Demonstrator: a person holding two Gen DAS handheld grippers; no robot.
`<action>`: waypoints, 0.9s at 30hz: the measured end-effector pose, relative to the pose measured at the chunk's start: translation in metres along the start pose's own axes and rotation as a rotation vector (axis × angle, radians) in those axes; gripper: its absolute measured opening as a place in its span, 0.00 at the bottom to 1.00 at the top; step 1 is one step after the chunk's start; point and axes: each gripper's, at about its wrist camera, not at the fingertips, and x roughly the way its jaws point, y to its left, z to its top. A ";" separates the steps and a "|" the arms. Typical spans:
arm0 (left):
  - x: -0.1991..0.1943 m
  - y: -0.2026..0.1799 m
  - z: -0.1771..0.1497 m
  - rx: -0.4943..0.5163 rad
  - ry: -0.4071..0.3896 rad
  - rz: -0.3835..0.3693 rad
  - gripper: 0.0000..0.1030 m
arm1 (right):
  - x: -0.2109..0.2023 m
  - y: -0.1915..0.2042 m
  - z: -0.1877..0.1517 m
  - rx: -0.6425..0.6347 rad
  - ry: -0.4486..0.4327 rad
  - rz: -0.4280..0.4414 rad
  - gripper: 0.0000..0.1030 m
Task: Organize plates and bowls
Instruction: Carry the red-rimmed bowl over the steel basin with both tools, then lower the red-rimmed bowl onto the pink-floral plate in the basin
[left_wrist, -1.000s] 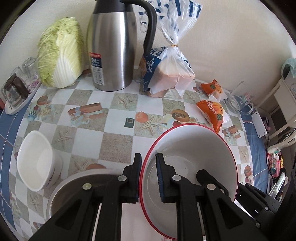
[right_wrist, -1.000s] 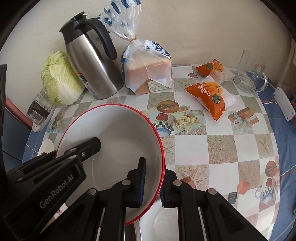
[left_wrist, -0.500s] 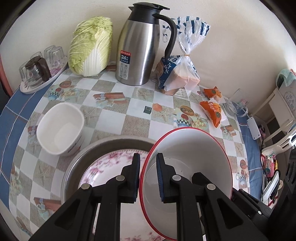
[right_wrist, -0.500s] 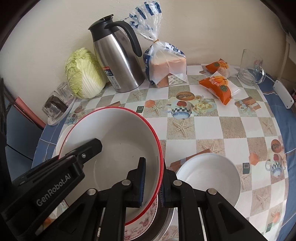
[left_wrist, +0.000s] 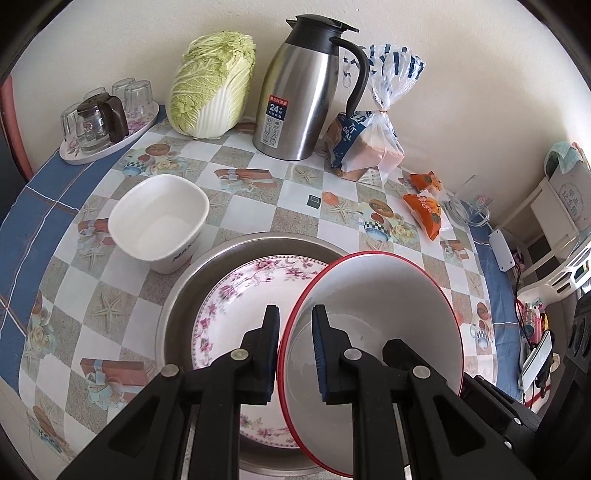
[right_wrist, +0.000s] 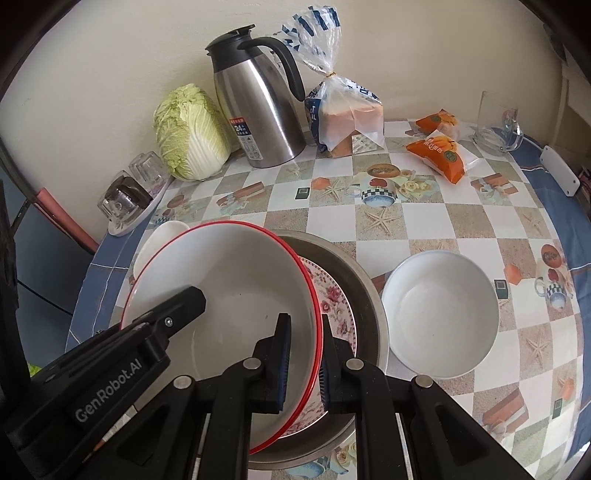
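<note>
Both grippers hold one large white bowl with a red rim (left_wrist: 384, 317) (right_wrist: 229, 288). My left gripper (left_wrist: 294, 325) is shut on its left rim, and my right gripper (right_wrist: 304, 332) is shut on its right rim. The bowl hangs tilted over a floral plate (left_wrist: 236, 295) (right_wrist: 332, 299) that lies inside a steel basin (left_wrist: 184, 288) (right_wrist: 365, 291). A white square bowl (left_wrist: 159, 221) (right_wrist: 155, 240) stands left of the basin. A round white bowl (right_wrist: 439, 310) sits on the table right of the basin.
At the back stand a cabbage (left_wrist: 214, 85), a steel thermos jug (left_wrist: 306, 88), a bagged bread loaf (left_wrist: 369, 144), orange snack packs (right_wrist: 443, 151) and a glass mug (right_wrist: 498, 125). A tray of glasses (left_wrist: 99, 118) sits far left. The table's blue edge (right_wrist: 561, 206) curves right.
Both grippers have carried the red-rimmed bowl back toward the near side. The basin with the floral plate and the round white bowl have come into view beneath and beside it.
</note>
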 end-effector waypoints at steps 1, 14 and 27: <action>-0.001 0.000 -0.002 0.003 -0.001 0.003 0.16 | -0.001 0.000 -0.002 0.007 0.000 0.005 0.14; 0.005 0.006 -0.013 0.005 0.043 0.008 0.16 | 0.007 -0.002 -0.017 0.041 0.034 0.026 0.16; 0.013 0.012 -0.015 -0.026 0.077 -0.008 0.16 | 0.013 -0.002 -0.018 0.042 0.054 0.014 0.15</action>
